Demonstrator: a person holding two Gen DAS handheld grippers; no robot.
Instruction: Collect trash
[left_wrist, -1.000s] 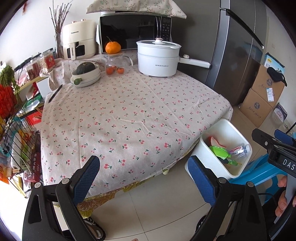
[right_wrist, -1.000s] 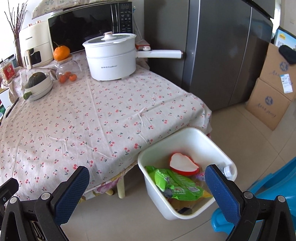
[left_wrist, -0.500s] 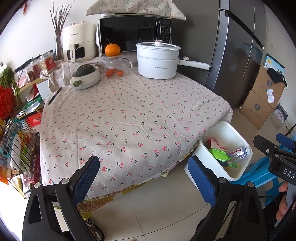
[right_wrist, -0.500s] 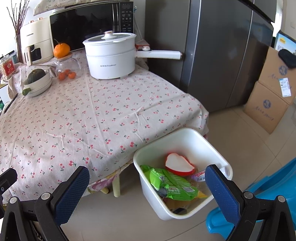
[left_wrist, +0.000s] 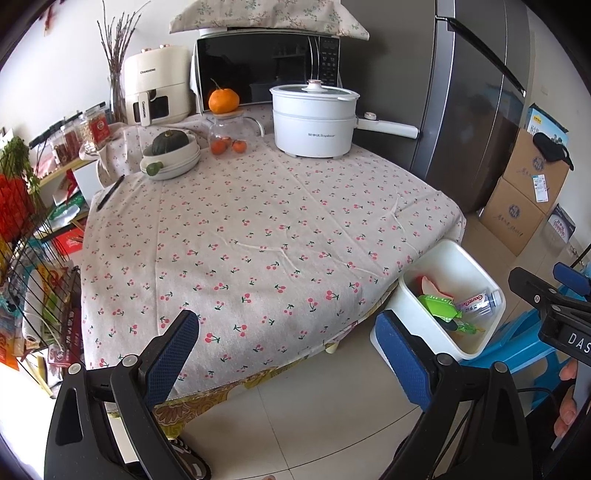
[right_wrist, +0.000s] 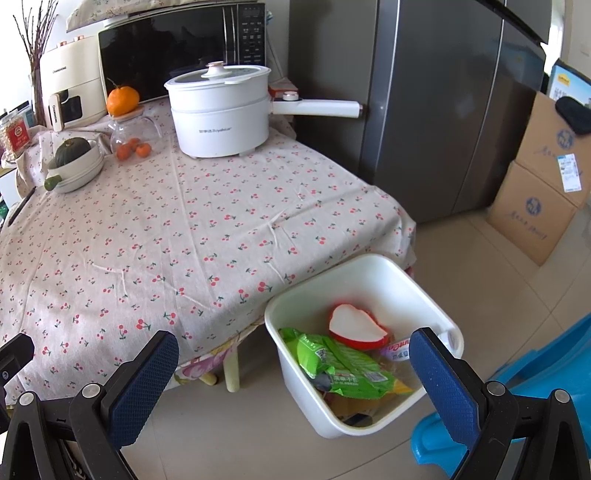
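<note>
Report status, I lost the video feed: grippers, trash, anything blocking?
Left gripper open, empty. Right gripper open, empty. Trash in white bin beside table. Nothing blocking.

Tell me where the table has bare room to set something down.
The tablecloth is bare across its middle and near edge, from the white pot down to the corner above the white bin. The far left is crowded: squash bowl, glass jar, pen.

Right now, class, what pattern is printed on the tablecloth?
Small red cherries with green stems on a pale beige tablecloth; the right wrist view shows it best.
</note>
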